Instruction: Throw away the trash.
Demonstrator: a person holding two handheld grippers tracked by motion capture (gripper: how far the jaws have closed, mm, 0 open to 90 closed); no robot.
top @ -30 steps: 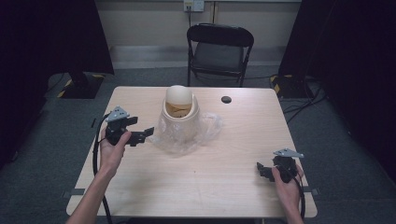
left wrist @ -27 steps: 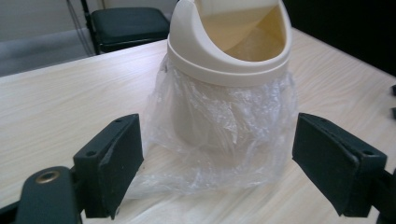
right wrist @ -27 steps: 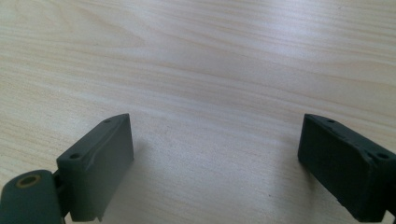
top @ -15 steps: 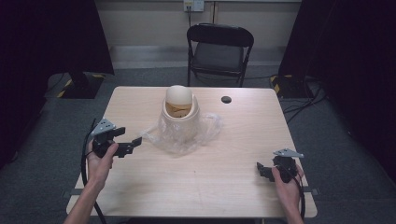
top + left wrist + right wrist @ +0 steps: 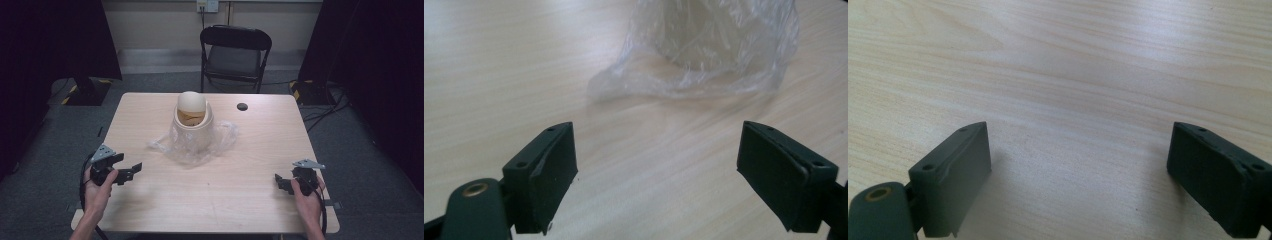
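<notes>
Left hand-held gripper pulled away from the bag

In the high view the left hand-held gripper point(image 5: 131, 171) has drawn back from beside the bag point(image 5: 192, 145) at mid-frame toward the lower left of the frame, and now sits low over the bench point(image 5: 225, 200) near its front-left corner.

Black folding chair point(image 5: 235, 54), grey carpet floor point(image 5: 150, 82), dark curtains point(image 5: 50, 40), pale wall point(image 5: 160, 20)
</notes>
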